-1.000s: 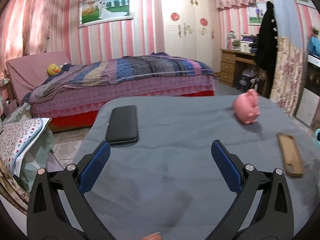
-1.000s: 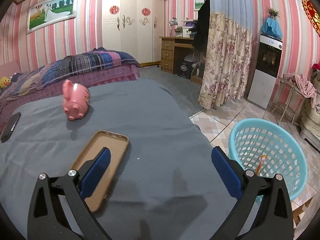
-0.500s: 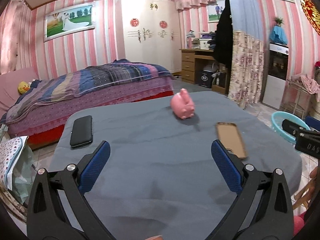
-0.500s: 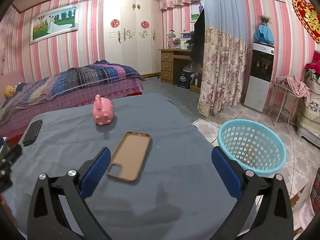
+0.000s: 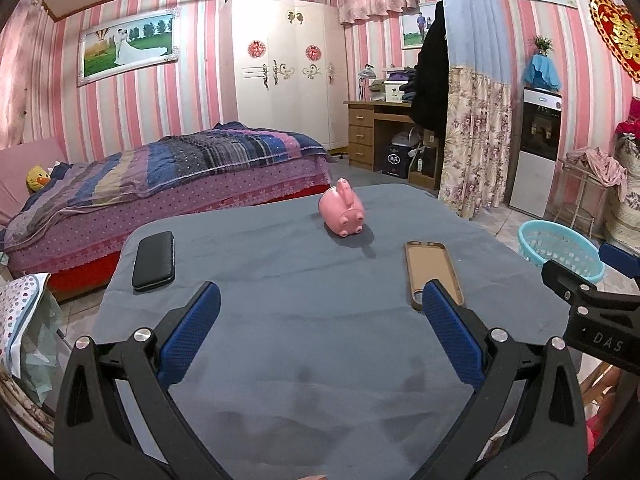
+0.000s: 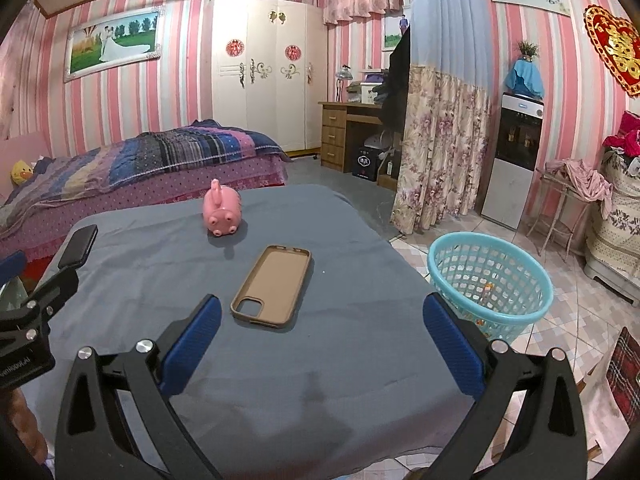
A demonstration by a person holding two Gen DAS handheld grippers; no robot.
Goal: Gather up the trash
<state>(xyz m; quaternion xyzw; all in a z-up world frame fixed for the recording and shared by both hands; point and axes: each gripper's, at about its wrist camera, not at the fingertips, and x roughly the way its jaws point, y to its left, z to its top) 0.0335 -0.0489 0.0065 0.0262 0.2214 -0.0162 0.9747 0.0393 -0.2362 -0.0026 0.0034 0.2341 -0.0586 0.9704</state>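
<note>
A teal mesh basket (image 6: 490,280) stands on the tiled floor right of the table, with a small orange scrap inside; it also shows in the left wrist view (image 5: 560,250). On the grey cloth table (image 6: 320,360) lie a tan phone case (image 6: 274,286) (image 5: 432,272), a pink pig toy (image 6: 222,212) (image 5: 344,212) and a black phone (image 5: 154,260) (image 6: 78,246). My left gripper (image 5: 320,332) is open and empty above the table's near edge. My right gripper (image 6: 322,336) is open and empty, just short of the phone case.
A bed (image 5: 160,176) with a striped blanket stands behind the table. A wardrobe (image 5: 288,72), a wooden desk (image 5: 380,128), a floral curtain (image 6: 440,148) and a water dispenser (image 6: 516,156) line the back. A bag with polka dots (image 5: 20,320) sits at the table's left.
Both grippers have pulled back and risen, so the whole table now shows. Each gripper has come into the other's view. Both stayed open and empty.
</note>
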